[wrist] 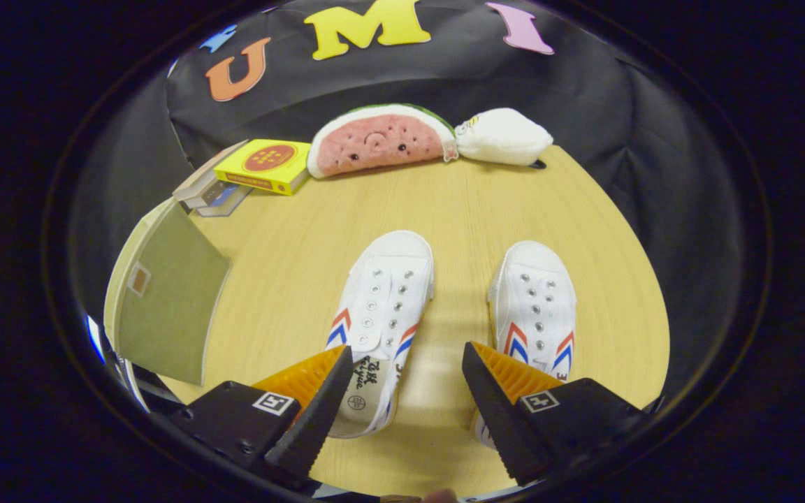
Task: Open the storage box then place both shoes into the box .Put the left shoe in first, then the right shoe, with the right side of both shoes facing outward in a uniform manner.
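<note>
Two white canvas shoes with red and blue chevrons lie side by side on the wooden table, toes pointing away from me. The left shoe (379, 307) has its heel under my left finger (318, 405); the right shoe (534, 307) has its heel behind my right finger (497, 402). My gripper (408, 367) hovers above them, open, with only bare table in the gap between the shoes showing between its fingers. To the left stands the storage box, its olive lid (165, 297) raised upright.
At the back of the table (458, 202) lie a watermelon-slice plush (378, 140), a white plush (504, 136) and a yellow box (264, 164) stacked on other flat items. Black cloth walls surround the table.
</note>
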Action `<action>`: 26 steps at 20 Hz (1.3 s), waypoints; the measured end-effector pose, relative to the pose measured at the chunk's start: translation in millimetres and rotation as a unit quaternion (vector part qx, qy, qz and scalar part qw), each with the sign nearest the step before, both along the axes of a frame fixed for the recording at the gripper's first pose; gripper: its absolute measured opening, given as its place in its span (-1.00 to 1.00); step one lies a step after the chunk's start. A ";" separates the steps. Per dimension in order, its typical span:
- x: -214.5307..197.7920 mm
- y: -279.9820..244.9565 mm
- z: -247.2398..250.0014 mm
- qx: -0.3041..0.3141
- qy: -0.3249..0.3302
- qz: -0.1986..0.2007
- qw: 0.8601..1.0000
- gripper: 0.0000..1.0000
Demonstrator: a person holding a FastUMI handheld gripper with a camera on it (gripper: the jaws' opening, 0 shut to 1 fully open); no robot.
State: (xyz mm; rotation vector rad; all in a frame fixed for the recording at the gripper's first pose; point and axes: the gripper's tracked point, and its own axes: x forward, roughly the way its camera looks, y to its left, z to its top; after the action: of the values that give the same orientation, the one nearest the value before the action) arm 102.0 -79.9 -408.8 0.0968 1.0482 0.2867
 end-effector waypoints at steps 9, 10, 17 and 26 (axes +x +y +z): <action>10.9 18.7 -26.4 0.027 0.058 0.009 0.998 0.64; 9.1 21.5 -25.7 0.036 0.061 0.011 0.997 0.55; 5.9 28.3 -20.7 0.084 0.082 -0.013 0.993 -0.84; -26.6 63.9 61.2 0.136 0.075 -0.057 0.986 -0.88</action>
State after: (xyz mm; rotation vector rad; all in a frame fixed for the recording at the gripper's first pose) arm 75.4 -16.0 -347.6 0.4293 1.1439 0.3218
